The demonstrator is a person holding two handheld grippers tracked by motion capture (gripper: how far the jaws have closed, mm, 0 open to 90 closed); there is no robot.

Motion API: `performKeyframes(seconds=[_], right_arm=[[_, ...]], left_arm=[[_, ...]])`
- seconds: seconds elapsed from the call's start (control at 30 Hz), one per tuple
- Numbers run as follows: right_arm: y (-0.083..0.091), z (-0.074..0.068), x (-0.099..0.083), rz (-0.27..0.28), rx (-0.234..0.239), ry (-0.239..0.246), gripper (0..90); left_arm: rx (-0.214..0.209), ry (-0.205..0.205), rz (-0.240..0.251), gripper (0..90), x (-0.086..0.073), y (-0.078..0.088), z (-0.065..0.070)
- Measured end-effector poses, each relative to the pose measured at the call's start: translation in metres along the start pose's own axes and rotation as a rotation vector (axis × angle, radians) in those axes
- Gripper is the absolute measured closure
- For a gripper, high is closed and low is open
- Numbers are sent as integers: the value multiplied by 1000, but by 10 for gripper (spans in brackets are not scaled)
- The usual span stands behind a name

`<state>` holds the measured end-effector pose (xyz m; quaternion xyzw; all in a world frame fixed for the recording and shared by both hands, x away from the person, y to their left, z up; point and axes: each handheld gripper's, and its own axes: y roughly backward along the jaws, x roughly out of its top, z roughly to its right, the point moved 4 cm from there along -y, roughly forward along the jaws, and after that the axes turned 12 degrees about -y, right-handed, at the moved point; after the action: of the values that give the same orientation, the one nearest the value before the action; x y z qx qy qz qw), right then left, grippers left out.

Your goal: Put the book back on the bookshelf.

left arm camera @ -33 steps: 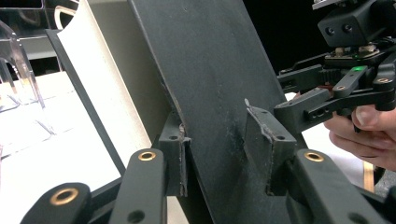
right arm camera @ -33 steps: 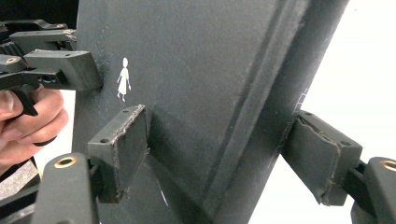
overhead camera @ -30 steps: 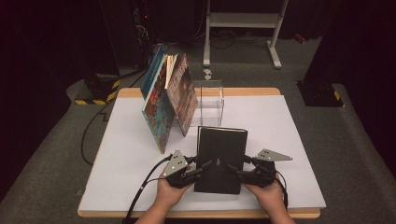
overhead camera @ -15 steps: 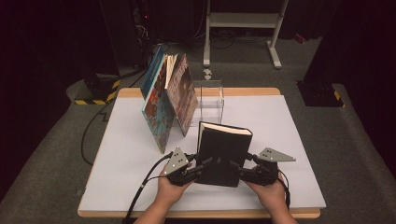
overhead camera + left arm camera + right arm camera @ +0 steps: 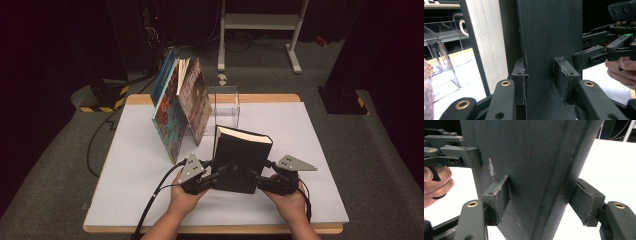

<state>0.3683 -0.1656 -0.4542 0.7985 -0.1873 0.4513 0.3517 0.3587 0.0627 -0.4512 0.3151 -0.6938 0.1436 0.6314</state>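
High view: black book (image 5: 240, 160) more upright than before

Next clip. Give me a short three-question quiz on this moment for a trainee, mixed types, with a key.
1. True or false: the black book lies flat on the table.
2. Which grippers clamp the book? A) left gripper alone B) right gripper alone C) both
3. What clear thing stands behind the book, beside the leaning picture books?

Key: 1. False; it is raised upright. 2. C, one at each side edge. 3. A clear acrylic stand.
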Motion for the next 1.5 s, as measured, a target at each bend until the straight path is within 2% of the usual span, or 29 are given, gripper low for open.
performKeyframes(seconds=[0.47, 0.8, 1.1, 1.23, 1.5], right_arm=[[-1, 5, 9, 16, -13, 2, 340], [-6, 11, 17, 23, -27, 8, 340], [-13, 18, 20, 17, -48, 12, 338], [-15, 19, 19, 14, -57, 15, 338], [-14, 17, 13, 27, -63, 24, 328]], left_arm=[[4, 1, 16, 637, 2, -8, -6], [4, -27, 17, 633, 6, -17, -16], [7, -36, 20, 628, 0, -26, -23], [7, -35, 19, 626, -3, -27, -24], [2, -61, 14, 623, -8, -24, -19]])
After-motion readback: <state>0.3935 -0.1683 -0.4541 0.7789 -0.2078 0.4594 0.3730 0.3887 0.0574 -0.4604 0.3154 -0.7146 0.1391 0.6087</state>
